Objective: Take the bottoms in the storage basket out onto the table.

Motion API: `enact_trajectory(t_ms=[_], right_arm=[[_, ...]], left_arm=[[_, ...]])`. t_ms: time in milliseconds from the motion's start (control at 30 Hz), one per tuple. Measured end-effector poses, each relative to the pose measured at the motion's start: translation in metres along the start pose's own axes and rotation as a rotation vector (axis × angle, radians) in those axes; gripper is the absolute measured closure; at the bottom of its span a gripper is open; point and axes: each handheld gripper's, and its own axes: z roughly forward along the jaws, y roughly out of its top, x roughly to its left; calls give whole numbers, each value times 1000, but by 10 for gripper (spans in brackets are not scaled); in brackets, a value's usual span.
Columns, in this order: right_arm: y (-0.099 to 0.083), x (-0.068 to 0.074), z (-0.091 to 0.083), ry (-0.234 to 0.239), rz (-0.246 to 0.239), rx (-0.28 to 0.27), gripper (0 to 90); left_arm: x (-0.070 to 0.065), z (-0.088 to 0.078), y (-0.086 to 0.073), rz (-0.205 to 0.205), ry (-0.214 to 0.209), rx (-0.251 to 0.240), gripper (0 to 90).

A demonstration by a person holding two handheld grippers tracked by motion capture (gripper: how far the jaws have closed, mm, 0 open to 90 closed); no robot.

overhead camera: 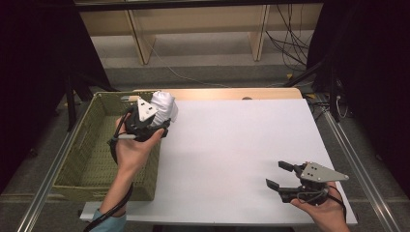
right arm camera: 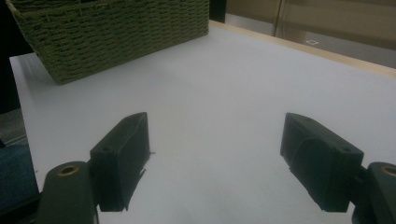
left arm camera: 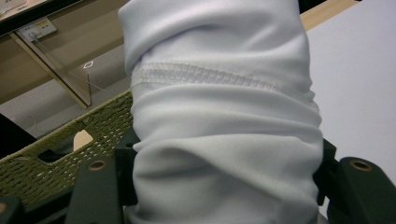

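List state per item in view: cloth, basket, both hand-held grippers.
white cloth: bunched, clamped, held above the basket's right rim
woven basket: upright, nothing visible inside
left hand-held gripper: shut on the cloth
right hand-held gripper: open, holding nothing, over the table

light: even, overhead | table (overhead camera: 232, 145): bright white, mild glare | edges 3 and 9 o'clock: dark | focus: soft, slightly grainy

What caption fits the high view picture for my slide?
Left gripper holds a rolled white cloth by the woven basket; right gripper waits open.
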Motion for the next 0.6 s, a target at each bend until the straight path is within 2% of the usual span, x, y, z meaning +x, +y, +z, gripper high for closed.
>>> enact_trajectory(t_ms=[600], right_arm=[[0, 0, 0, 0, -1, 0, 250]], left_arm=[[-6, 0, 2, 12, -13, 5, 362]])
